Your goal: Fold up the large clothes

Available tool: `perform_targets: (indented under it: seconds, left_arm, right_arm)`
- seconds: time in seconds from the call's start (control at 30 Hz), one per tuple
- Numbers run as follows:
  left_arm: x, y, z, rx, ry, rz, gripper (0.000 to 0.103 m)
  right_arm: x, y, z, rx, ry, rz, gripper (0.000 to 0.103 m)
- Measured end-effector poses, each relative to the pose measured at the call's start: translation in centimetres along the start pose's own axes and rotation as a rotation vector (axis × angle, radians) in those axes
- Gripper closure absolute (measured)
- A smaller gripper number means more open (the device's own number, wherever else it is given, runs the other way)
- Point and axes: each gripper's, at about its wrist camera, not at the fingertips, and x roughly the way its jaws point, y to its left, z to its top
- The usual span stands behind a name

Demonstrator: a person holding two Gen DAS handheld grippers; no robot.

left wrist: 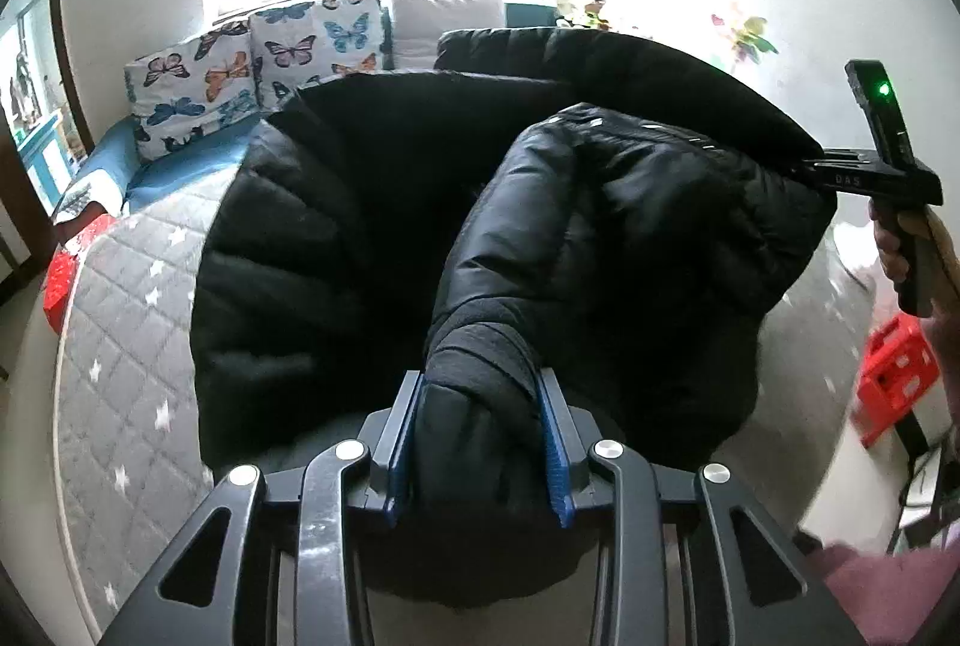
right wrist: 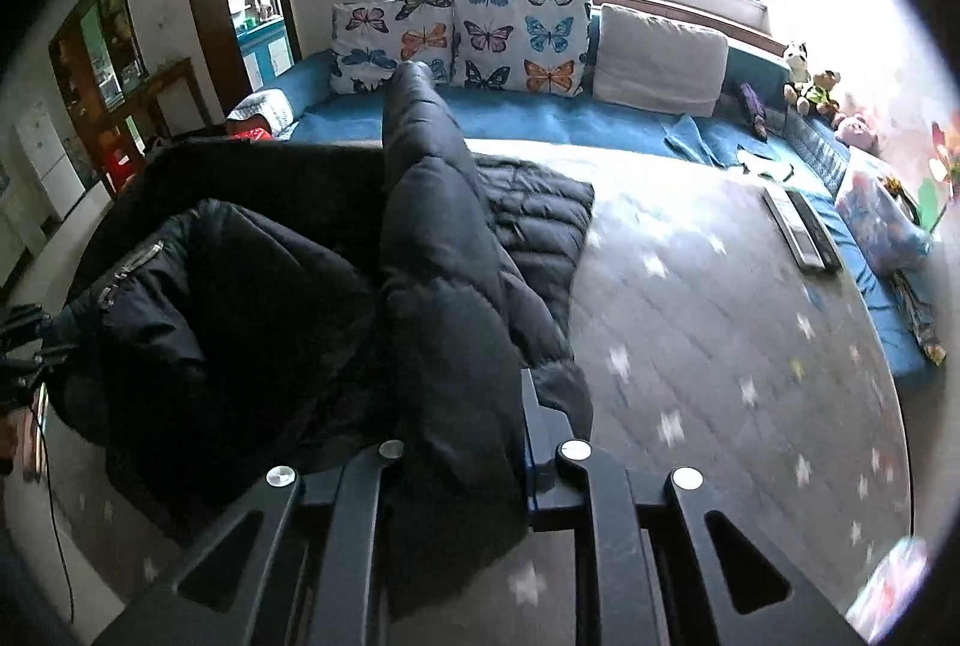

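A large black puffer jacket lies partly on a grey star-quilted bed and is lifted at two places. My left gripper is shut on the dark ribbed cuff of a sleeve. My right gripper is shut on a padded fold of the jacket, which rises steeply from its jaws. The right gripper also shows in the left wrist view at the far right, held by a hand. The left gripper shows at the left edge of the right wrist view.
Butterfly-print cushions and a white pillow line a blue mattress under the window. Two remotes lie on the bed at right. Stuffed toys sit at the far right corner. A red crate stands beside the bed.
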Motion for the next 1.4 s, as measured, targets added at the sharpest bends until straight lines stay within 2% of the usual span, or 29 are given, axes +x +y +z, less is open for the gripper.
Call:
perform_targets:
  seconds: [0.17,0.3,0.43,0.47,0.53,0.6,0.63,0.7,0.83,0.9,0.97,1.03,1.1,1.17,1.23,1.3,1.4]
  left_arm:
    - [-1.9,-1.1,-5.2,0.020,0.022,-0.030,0.065]
    - [-2.2,-1.6,-9.5,0.024,0.087,-0.021,0.061]
    - [-3.7,-2.2,-11.8,0.043,0.109,0.017,0.059]
    - [-4.3,-2.2,-11.9,0.047,0.111,0.027,0.057]
    - [-5.7,-2.4,-11.5,0.053,0.097,0.057,0.048]
    - [-7.1,-2.8,-10.6,0.058,0.053,0.072,0.044]
    - [-7.1,-2.8,-9.5,0.058,0.034,0.071,0.041]
    - [-7.0,-3.3,-7.4,0.051,-0.002,0.060,0.039]
    - [-3.6,-3.8,-2.3,0.026,0.010,0.003,0.039]
    - [-1.2,-4.9,-0.4,0.039,0.032,-0.005,0.039]
    - [1.0,-5.9,1.0,0.063,0.044,-0.004,0.039]
    - [3.9,-6.4,1.1,0.082,0.083,-0.021,0.039]
    - [6.3,-7.5,0.2,0.109,0.149,-0.051,0.039]
    - [8.0,-8.1,-1.0,0.137,0.188,-0.049,0.039]
    - [9.0,-8.5,-3.1,0.171,0.239,-0.062,0.039]
    - [9.3,-8.7,-4.8,0.205,0.243,-0.057,0.039]
    - [8.6,-7.9,-5.4,0.156,0.231,-0.080,0.039]
  right_arm:
    - [-1.3,-1.8,-5.6,0.058,0.029,0.023,0.084]
    - [-0.1,-4.0,-9.3,0.155,0.091,0.042,0.071]
    - [-1.5,-4.6,-10.5,0.163,0.112,0.034,0.062]
    - [-2.4,-4.4,-10.2,0.147,0.108,0.015,0.060]
    - [-4.1,-4.0,-9.6,0.105,0.086,-0.022,0.057]
    - [-5.8,-3.1,-8.8,0.054,0.045,-0.064,0.054]
    - [-6.4,-2.5,-8.1,0.027,0.025,-0.077,0.048]
    - [-7.2,-1.0,-6.4,-0.028,-0.021,-0.080,0.043]
    - [-6.0,2.4,-3.2,-0.104,-0.070,0.026,0.042]
    - [-3.8,4.5,-1.4,-0.143,-0.052,0.112,0.042]
    - [-1.5,6.3,-0.6,-0.191,-0.031,0.156,0.042]
    - [1.1,7.6,-0.3,-0.220,0.013,0.185,0.042]
    - [3.3,7.6,-1.0,-0.186,0.085,0.249,0.042]
    - [6.0,7.7,-2.0,-0.156,0.201,0.299,0.042]
    - [7.8,8.2,-4.1,-0.202,0.304,0.290,0.042]
    - [8.1,8.0,-5.1,-0.214,0.320,0.258,0.042]
    - [6.1,7.1,-4.8,-0.179,0.262,0.253,0.042]
